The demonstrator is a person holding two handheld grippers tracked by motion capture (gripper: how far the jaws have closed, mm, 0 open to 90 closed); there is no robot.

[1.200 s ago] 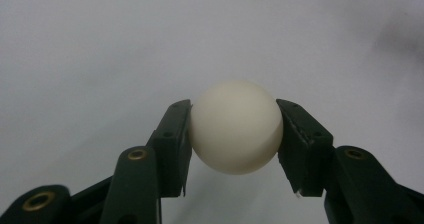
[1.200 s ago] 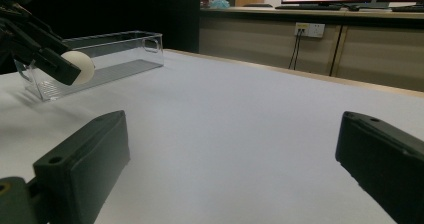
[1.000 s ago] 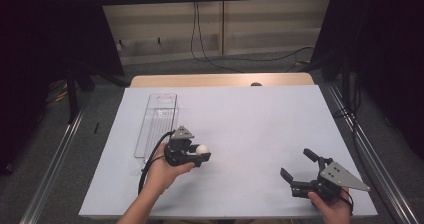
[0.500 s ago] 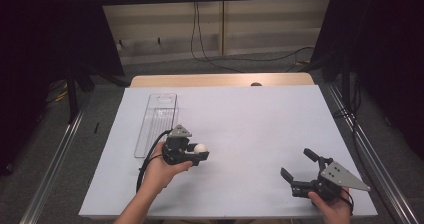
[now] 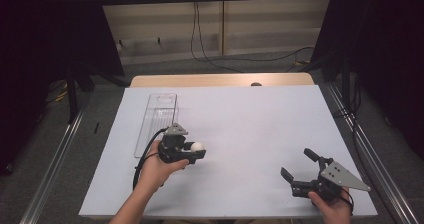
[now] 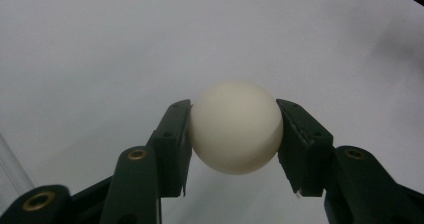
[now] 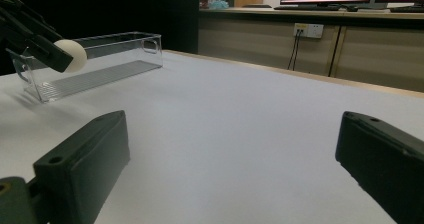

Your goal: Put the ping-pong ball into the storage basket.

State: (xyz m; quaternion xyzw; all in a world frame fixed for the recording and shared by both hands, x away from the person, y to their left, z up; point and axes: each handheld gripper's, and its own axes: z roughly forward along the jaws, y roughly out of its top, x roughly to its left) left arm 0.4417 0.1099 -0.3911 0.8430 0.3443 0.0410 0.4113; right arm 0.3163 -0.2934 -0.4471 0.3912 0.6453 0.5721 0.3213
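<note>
White ball (image 6: 235,126) — between left gripper (image 6: 235,134) jaws

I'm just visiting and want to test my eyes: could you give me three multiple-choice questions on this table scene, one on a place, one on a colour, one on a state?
1. Where is the clear bin?
A. at the table's left side
B. at its right edge
C. on the floor

2. What colour is the ball?
A. red
B. off-white
C. blue

3. How does the right claw stand?
A. shut on the ball
B. shut on a cable
C. open, holding nothing

Answers:
1. A, the high view shows it beside the left claw.
2. B, the left gripper view shows it pale, pressed between the jaws.
3. C, its jaws stand wide apart with bare table between them.
</note>
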